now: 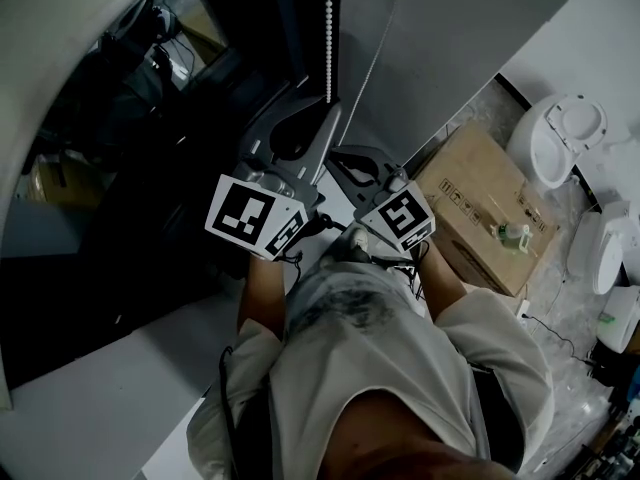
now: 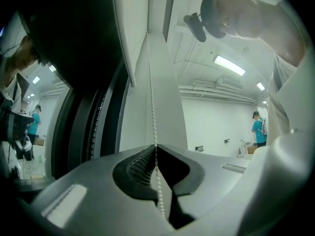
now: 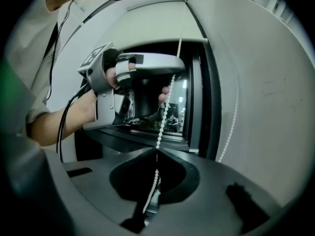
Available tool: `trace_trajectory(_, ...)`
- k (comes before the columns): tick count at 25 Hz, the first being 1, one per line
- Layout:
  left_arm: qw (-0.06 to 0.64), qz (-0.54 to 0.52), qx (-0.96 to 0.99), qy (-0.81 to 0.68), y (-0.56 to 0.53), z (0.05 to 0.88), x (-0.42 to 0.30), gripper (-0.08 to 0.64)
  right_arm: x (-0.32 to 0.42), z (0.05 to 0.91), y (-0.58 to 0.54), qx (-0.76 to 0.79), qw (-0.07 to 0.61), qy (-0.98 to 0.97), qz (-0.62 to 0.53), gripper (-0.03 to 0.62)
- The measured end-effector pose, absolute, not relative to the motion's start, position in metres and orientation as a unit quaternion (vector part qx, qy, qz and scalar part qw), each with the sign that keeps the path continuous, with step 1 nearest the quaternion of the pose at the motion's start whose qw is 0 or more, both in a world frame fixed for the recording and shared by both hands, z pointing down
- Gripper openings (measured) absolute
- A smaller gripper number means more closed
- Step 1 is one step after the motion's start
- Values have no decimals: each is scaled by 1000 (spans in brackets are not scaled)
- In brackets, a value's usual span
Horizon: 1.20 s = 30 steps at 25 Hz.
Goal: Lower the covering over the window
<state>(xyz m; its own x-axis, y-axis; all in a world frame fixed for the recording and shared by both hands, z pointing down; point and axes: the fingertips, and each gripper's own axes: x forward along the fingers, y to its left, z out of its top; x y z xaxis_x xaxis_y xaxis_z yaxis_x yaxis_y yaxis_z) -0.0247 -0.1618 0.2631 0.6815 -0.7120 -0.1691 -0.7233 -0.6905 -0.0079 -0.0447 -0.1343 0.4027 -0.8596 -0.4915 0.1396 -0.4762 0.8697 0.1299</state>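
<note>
A white bead chain (image 1: 329, 28) hangs beside the dark window (image 1: 120, 148). My left gripper (image 1: 326, 110) is shut on the chain, which runs between its closed jaw tips (image 2: 156, 146) and up along the frame. My right gripper (image 1: 335, 158) sits just below it, also shut on the chain (image 3: 157, 154). In the right gripper view the left gripper (image 3: 174, 65) clamps the chain higher up, held by a hand. The white blind (image 3: 152, 26) covers the top of the window, with dark glass (image 3: 147, 107) showing below it.
A second strand of the chain (image 3: 231, 122) hangs against the white wall on the right. On the floor to the right lie a cardboard box (image 1: 485, 203) with a small bottle (image 1: 515, 235) on it and white ceramic fixtures (image 1: 565, 133).
</note>
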Motion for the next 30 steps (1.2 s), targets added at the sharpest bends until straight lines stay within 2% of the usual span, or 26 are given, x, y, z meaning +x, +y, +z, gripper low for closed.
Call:
trace_trajectory(21, -43, 36, -917, 395, -150, 344, -23, 16, -43, 480, -116, 243, 154, -958, 7, 18)
trace_trajectory(27, -46, 39, -916, 397, -147, 346, -22, 17, -37, 481, -113, 246, 152, -957, 10, 20)
trace_trajectory(30, -45, 39, -915, 399, -146, 346, -23, 17, -30, 463, -111, 242, 119, -963, 22, 31)
